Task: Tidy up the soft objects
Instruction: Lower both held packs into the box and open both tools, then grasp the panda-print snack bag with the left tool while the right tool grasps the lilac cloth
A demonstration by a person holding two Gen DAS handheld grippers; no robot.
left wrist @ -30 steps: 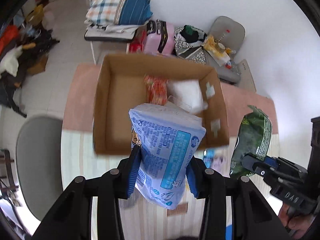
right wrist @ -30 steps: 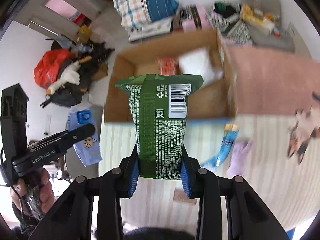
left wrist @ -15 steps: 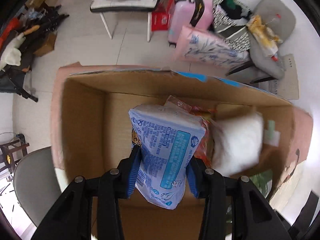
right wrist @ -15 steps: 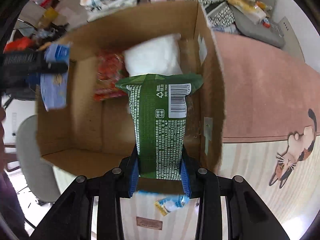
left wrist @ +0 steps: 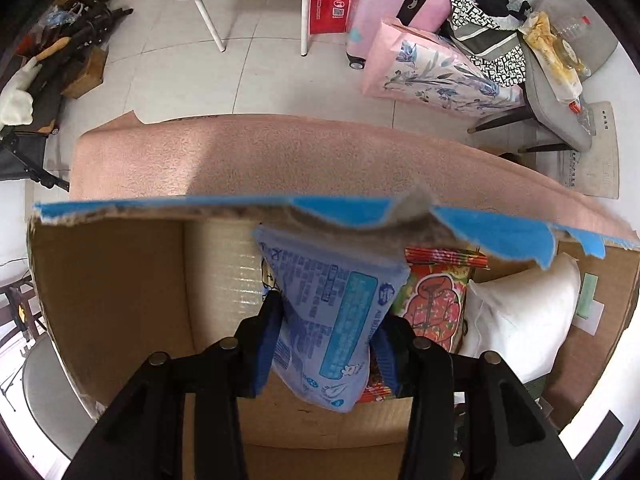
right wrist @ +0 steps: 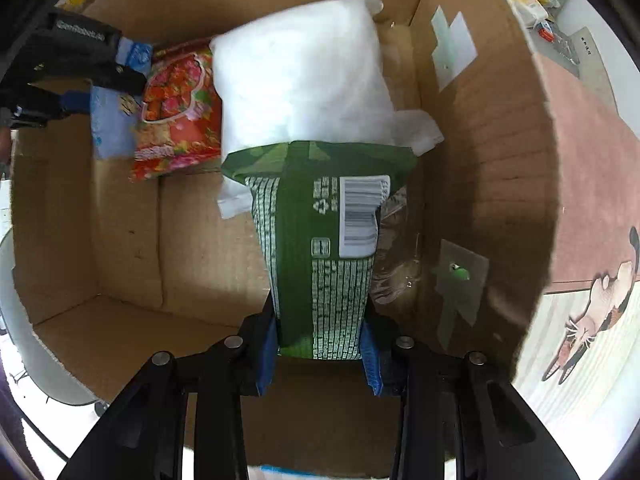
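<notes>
Looking down into the cardboard box (right wrist: 480, 168) from both wrist cams here. The left claw (left wrist: 326, 336) is clenched on a light blue tissue pack (left wrist: 332, 312), blue pads squeezing it from both sides, and the pack hangs inside the box right under the torn blue-taped edge of the far wall. Just beside it on the right sits a red floral snack bag (left wrist: 434, 304), and next to that a white pillow-like pack (left wrist: 520, 320) leaning toward the right wall.

The right claw (right wrist: 320, 352) is gripping a green packet (right wrist: 316, 248) with a barcode label facing the camera, held upright over the box interior, close to the right wall. Its top edge overlaps the white pack (right wrist: 304, 84) in that view. From this side you can also see the left claw (right wrist: 76, 64) with the blue pack (right wrist: 112, 120) up at the far left, next to the red bag (right wrist: 180, 116). The box sits on a pink cat-print mat (right wrist: 592, 216) on the counter.
</notes>
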